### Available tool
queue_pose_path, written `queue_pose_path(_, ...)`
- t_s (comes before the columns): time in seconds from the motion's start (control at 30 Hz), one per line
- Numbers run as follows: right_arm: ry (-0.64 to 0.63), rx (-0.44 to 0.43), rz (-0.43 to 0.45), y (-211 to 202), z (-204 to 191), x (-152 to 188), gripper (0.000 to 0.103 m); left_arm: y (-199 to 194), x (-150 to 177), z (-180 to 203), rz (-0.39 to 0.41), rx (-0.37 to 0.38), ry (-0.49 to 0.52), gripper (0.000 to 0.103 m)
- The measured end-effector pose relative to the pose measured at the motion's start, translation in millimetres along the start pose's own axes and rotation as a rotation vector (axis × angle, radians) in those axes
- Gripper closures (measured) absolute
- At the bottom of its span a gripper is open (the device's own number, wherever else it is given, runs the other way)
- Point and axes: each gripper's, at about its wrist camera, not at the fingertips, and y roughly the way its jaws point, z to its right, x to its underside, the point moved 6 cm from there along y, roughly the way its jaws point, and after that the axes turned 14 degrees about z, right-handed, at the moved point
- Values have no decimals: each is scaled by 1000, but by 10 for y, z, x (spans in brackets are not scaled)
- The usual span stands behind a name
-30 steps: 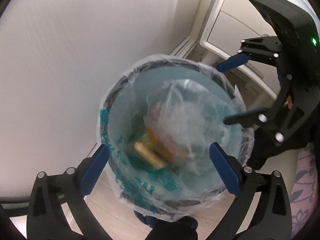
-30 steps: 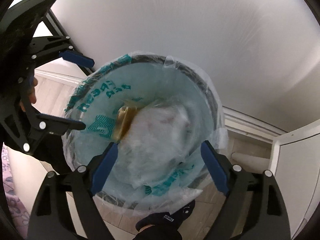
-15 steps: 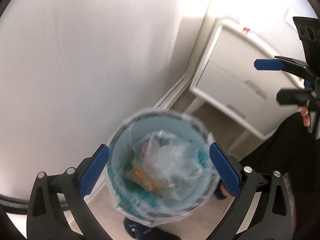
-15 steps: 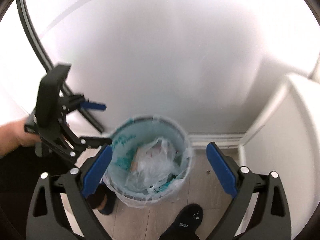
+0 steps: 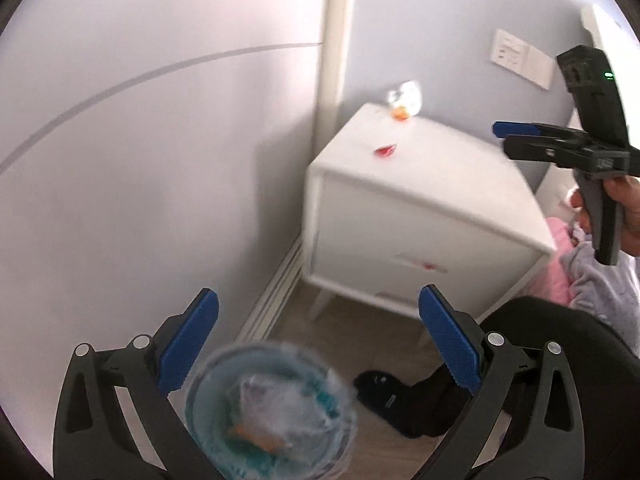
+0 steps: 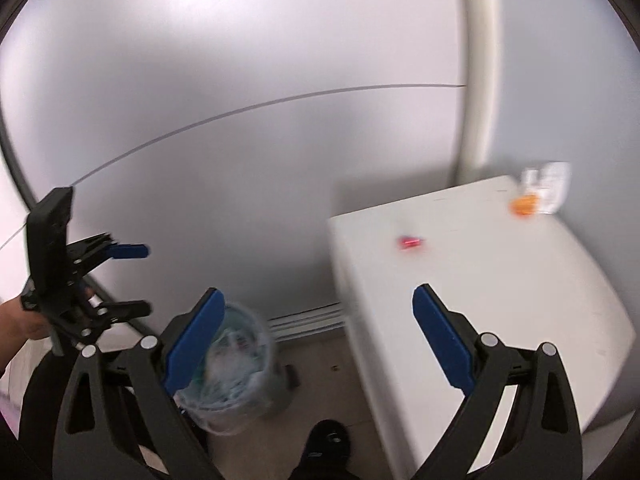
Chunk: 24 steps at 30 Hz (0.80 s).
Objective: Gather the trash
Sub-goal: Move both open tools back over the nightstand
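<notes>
A bin lined with a clear bag (image 5: 272, 412) (image 6: 230, 364) stands on the floor by the wall, with plastic and orange scraps inside. On the white nightstand (image 5: 424, 216) (image 6: 480, 280) lie a small red wrapper (image 5: 385, 150) (image 6: 410, 242) and, at the back corner, a clear bag with an orange piece (image 5: 404, 100) (image 6: 538, 190). My left gripper (image 5: 318, 344) (image 6: 128, 276) hangs open and empty high above the bin. My right gripper (image 6: 316, 340) (image 5: 508, 136) is open and empty, raised beside the nightstand.
A pale wall with a thin dark line runs behind the bin. A vertical pipe (image 5: 336, 40) stands in the corner and a wall socket (image 5: 520, 58) sits above the nightstand. The person's dark foot (image 5: 380, 392) (image 6: 326, 446) rests on the wood floor. Pink bedding (image 5: 560, 264) lies at right.
Both grippers have lifted well away from the bin, which now looks small and low in both views. The views have swung toward the nightstand, bringing the wrapper and bag into sight.
</notes>
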Motion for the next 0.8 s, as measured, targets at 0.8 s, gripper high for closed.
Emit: queue_pose_path(0.8,149,237,42,177,1848,-532,11,1261,-1486,992,61,192,162,6)
